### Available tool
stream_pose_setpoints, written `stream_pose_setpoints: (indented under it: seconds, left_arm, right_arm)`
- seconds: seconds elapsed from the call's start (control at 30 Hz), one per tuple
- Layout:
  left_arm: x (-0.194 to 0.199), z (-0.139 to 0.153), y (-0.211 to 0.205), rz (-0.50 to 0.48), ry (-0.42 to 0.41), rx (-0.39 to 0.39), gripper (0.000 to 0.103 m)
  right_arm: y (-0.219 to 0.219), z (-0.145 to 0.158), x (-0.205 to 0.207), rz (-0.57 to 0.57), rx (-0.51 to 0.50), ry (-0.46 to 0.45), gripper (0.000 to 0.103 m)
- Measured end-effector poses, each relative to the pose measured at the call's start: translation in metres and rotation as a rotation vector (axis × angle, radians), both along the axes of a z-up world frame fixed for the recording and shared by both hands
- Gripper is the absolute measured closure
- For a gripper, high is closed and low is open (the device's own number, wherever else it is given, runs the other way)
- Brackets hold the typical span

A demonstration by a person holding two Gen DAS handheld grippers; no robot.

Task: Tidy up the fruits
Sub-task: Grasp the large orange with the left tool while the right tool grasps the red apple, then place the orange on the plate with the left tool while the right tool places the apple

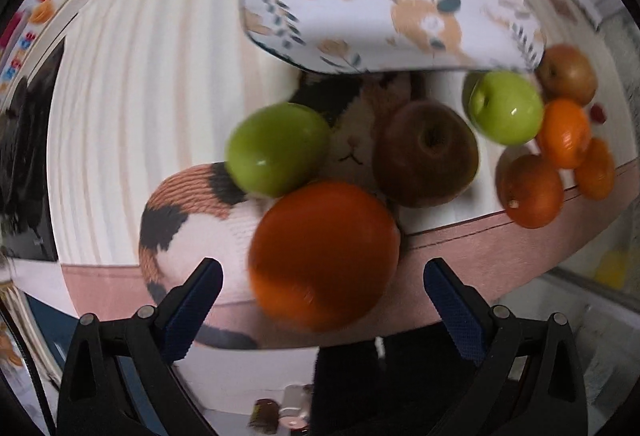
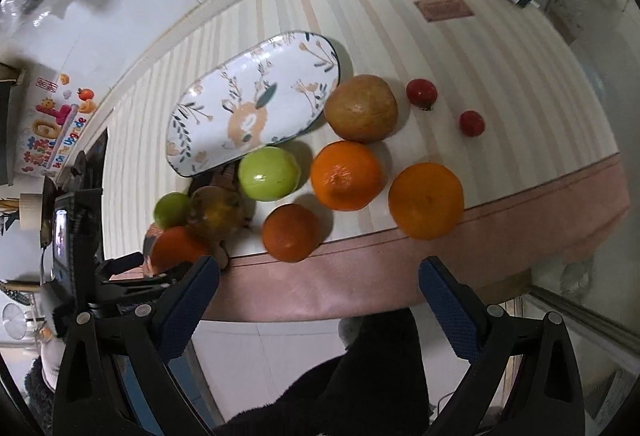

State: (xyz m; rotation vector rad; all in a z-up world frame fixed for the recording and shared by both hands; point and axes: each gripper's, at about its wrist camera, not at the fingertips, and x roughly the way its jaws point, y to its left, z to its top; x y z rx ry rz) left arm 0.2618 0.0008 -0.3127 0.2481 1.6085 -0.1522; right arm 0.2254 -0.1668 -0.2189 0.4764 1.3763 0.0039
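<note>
The left gripper [image 1: 322, 300] stands wide open with nothing clamped; a big orange [image 1: 324, 256] sits just ahead of the gap between its blue-padded fingers [image 1: 192, 312], but whether either pad touches it cannot be told. That orange rests on a knitted cat-shaped mat [image 1: 192, 220] near the table's front edge. Taking the orange as the mark: just behind it to the left lies a green apple [image 1: 278, 148], and behind it to the right a brownish-red apple [image 1: 426, 152], both also on the mat. Farther back, beyond these, is the oval flowered plate [image 1: 360, 8], bare of fruit. To the right of the orange, well apart, sits a second green apple [image 1: 506, 106], and past it a cluster of smaller oranges [image 1: 564, 132] with a tan apple [image 1: 566, 72] behind them.

The right gripper [image 2: 320, 296] is likewise spread wide and holds nothing, poised over the pink table edge [image 2: 400, 276]. From its view, two small red tomatoes [image 2: 421, 92] lie on the striped tablecloth [image 2: 460, 48], far to the right of the big orange and well apart from the plate.
</note>
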Motion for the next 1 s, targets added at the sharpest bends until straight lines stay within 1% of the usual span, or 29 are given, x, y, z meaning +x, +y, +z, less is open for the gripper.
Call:
stream_pose_setpoints:
  seconds: [0.1, 0.2, 0.37, 0.5, 0.6, 0.67, 0.7, 0.73, 0.8, 0.9, 1.0]
  left_arm:
    - [0.002, -0.014, -0.008, -0.029, 0.007, 0.041, 0.008]
    - [0.004, -0.014, -0.007, -0.047, -0.064, 0.086, 0.018]
    - [0.012, -0.010, 0.018, 0.060, -0.070, 0.007, 0.019]
    - [0.012, -0.009, 0.041, 0.102, -0.073, 0.010, 0.019]
    - [0.007, -0.006, 0.063, 0.140, -0.063, 0.009, 0.020]
    - [0.003, -0.005, 0.082, 0.168, -0.060, 0.005, 0.020]
    - [-0.001, -0.001, 0.091, 0.178, -0.064, -0.005, 0.020]
    - [-0.002, 0.001, 0.097, 0.188, -0.066, -0.007, 0.020]
    - [0.000, 0.002, 0.103, 0.197, -0.067, -0.009, 0.020]
    - [0.003, 0.007, 0.111, 0.214, -0.083, -0.021, 0.020]
    - [0.007, 0.027, 0.113, 0.217, -0.101, -0.030, 0.020]
  right_arm:
    - [-0.009, -0.015, 0.014, 0.006, 0.029, 0.024, 0.001]
    - [-0.018, -0.027, 0.030, 0.002, 0.015, 0.038, 0.001]
    - [-0.035, -0.042, 0.064, -0.033, -0.011, 0.044, 0.001]
    - [-0.039, -0.055, 0.100, -0.017, -0.054, 0.048, 0.002]
    - [-0.038, -0.070, 0.120, 0.004, -0.067, 0.081, 0.006]
    - [-0.036, -0.080, 0.128, 0.013, -0.057, 0.109, 0.009]
    - [-0.034, -0.087, 0.133, 0.021, -0.043, 0.128, 0.015]
    - [-0.033, -0.092, 0.136, 0.027, -0.042, 0.143, 0.024]
    - [-0.030, -0.102, 0.140, 0.034, -0.034, 0.163, 0.031]
    - [-0.028, -0.102, 0.139, 0.025, -0.044, 0.157, 0.032]
    - [-0.029, -0.101, 0.137, 0.018, -0.041, 0.143, 0.032]
